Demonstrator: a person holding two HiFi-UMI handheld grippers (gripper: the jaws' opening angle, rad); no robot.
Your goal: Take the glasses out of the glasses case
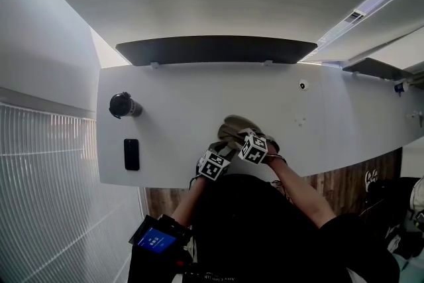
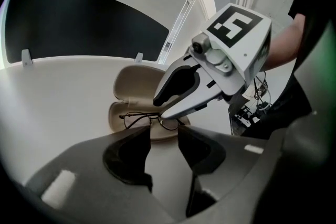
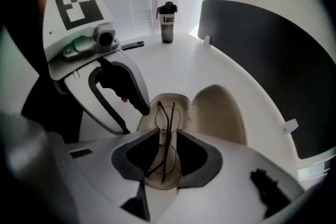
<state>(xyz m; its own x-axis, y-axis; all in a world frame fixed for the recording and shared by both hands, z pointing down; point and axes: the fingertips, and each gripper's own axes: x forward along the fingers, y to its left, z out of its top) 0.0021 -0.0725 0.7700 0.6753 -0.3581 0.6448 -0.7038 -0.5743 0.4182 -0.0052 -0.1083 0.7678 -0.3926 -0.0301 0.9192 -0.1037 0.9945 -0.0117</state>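
Right gripper (image 3: 168, 136) stands with jaws apart astride the glasses (image 3: 167, 115) in the open case (image 3: 223, 113), seemingly not pinching yet; closing askew could bend the thin frame or lift the case, unheld by the wide-open, empty left gripper (image 2: 164, 132) just short of it

The left tool (image 2: 164, 134), jaws apart, faces the open glasses case (image 2: 131, 84), the right tool (image 2: 161, 108) at the glasses (image 2: 137, 118) inside.

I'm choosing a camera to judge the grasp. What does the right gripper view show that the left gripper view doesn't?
Only the right gripper view: the glasses between the jaws of the right claw, plus a bottle and phone. Only the left gripper view: the left claw seen along its jaws, apart and empty. Both: the open case holding the glasses on the table.
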